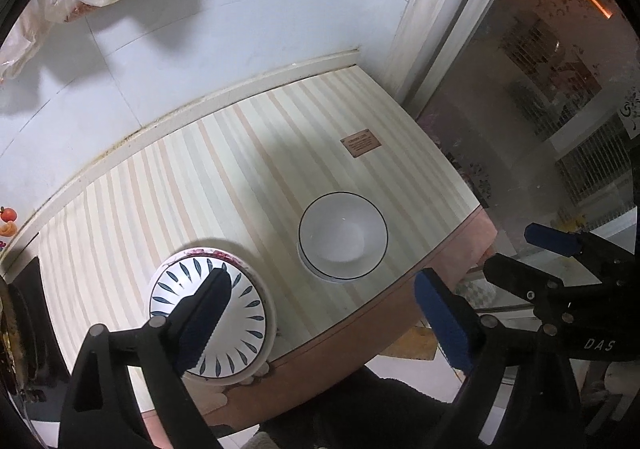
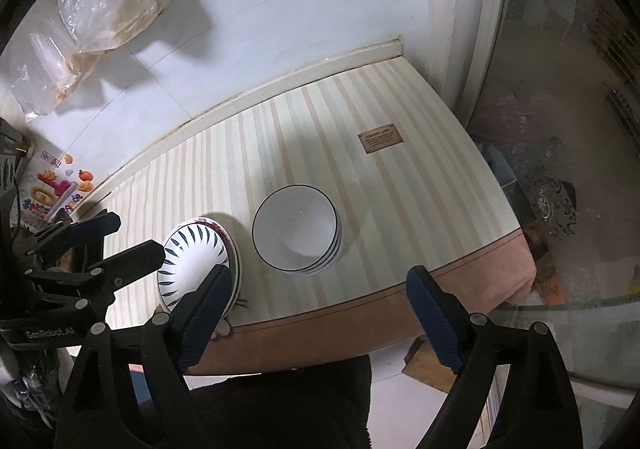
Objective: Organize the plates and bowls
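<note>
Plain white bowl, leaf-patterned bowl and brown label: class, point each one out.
plain white bowl (image 2: 294, 229): right wrist view, inside of the bowl.
leaf-patterned bowl (image 2: 192, 257): right wrist view, white inside below the leaf marks.
brown label (image 1: 359, 142): left wrist view, middle of the label.

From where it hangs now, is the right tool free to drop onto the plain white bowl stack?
Probably yes: the right tool is open and empty, and nothing sits above the white bowl stack; the patterned bowl stands apart.
</note>
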Available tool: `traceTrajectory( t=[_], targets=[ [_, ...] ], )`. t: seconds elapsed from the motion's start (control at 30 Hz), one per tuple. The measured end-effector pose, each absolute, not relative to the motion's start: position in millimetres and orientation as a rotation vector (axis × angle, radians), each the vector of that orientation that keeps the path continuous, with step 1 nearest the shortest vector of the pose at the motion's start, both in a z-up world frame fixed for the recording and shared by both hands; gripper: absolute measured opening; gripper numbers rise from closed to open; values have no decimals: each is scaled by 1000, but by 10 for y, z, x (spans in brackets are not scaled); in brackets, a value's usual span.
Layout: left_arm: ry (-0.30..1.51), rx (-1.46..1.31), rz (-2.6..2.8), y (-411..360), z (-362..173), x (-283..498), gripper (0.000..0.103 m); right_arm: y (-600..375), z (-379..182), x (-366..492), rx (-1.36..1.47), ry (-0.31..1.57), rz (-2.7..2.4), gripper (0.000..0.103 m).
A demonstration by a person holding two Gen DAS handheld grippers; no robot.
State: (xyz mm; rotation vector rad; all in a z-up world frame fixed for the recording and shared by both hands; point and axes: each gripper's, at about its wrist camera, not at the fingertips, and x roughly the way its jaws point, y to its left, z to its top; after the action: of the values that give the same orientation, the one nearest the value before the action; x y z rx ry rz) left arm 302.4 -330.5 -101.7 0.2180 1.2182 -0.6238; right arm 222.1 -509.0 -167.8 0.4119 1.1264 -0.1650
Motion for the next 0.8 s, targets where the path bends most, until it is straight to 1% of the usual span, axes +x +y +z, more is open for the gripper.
traceTrajectory(
  t=[0.2,0.37,0.53,0.8],
  targets=[
    [1236,227,-613,-3365,-1112,3071,94,-5155,-1685,2226,412,1109,-159,93],
    [1235,232,-577,-3429,-1370,3219,94,-5261,-1873,2351,415,1121,-159,93],
    [1299,209,-553,-3490,-1799,3476,94,-5393,-2321,2548,460,1154,-133,93],
    [1474,211,-549,-3753,-2623,3857,94,-5573,-3454,2960,680,1257,5,93]
  ],
)
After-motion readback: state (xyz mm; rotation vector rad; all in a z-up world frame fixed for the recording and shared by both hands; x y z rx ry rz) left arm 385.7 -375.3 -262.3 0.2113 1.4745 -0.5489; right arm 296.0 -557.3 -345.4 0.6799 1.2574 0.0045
